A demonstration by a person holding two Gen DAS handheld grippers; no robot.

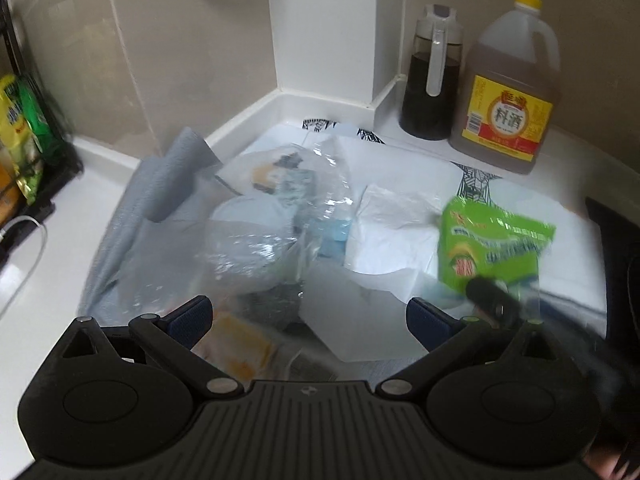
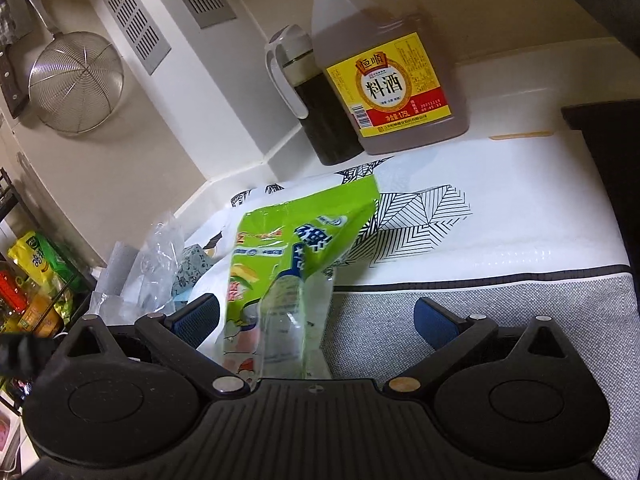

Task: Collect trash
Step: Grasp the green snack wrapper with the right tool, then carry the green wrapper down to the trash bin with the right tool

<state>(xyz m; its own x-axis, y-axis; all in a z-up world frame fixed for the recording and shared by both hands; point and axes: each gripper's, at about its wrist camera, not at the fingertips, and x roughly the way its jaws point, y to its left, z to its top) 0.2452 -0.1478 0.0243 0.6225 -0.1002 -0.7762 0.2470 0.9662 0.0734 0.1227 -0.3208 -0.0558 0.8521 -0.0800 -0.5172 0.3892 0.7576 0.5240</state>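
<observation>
Kitchen corner, white worktop against beige wall. Far right: cooking-wine jug with yellow cap, dark sauce dispenser just beside it on its left. Patterned mat spread over the worktop. Trash, centre: crumpled clear plastic bags, white paper, grey cloth at left. Green snack wrapper: right of the pile, standing between the spread fingers of the right hand-held gripper, not pinched. Left hand-held gripper: fingers wide apart, poised at the near edge of the pile, holding nothing. Step in hand, by judgement: gathering loose wrappers. Next move calls for closing the right fingers on the wrapper.
</observation>
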